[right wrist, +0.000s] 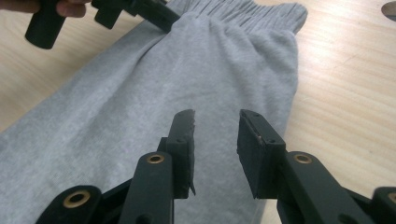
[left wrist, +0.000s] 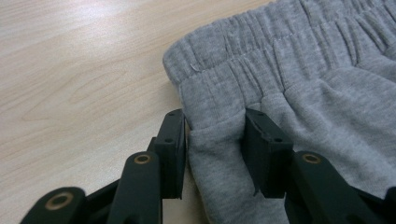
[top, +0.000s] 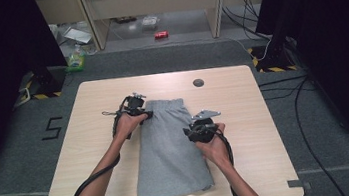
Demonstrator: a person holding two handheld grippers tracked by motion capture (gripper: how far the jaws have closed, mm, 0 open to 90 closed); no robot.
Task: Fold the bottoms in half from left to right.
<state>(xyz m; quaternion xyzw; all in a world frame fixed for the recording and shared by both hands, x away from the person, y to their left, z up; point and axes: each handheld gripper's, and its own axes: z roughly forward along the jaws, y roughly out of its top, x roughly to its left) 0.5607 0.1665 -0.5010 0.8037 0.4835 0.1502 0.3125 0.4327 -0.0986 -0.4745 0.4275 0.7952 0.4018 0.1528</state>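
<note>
Grey shorts (top: pixel 171 149) lie flat mid-table (top: pixel 93 153), folding barely begun: the left gripper (left wrist: pixel 214 137) pinches a fold at the waistband's corner while the right gripper (right wrist: pixel 215 140), jaws apart, hovers over the fabric's side edge.

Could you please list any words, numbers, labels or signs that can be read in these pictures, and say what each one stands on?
"5": a dark mark on the grey floor left of the table; it could also be an "S".
The red can on the floor beyond the table has print too small to read.
The green bottle at far left has a label too blurred to read.
The grey shorts and both grippers show no text.
</note>
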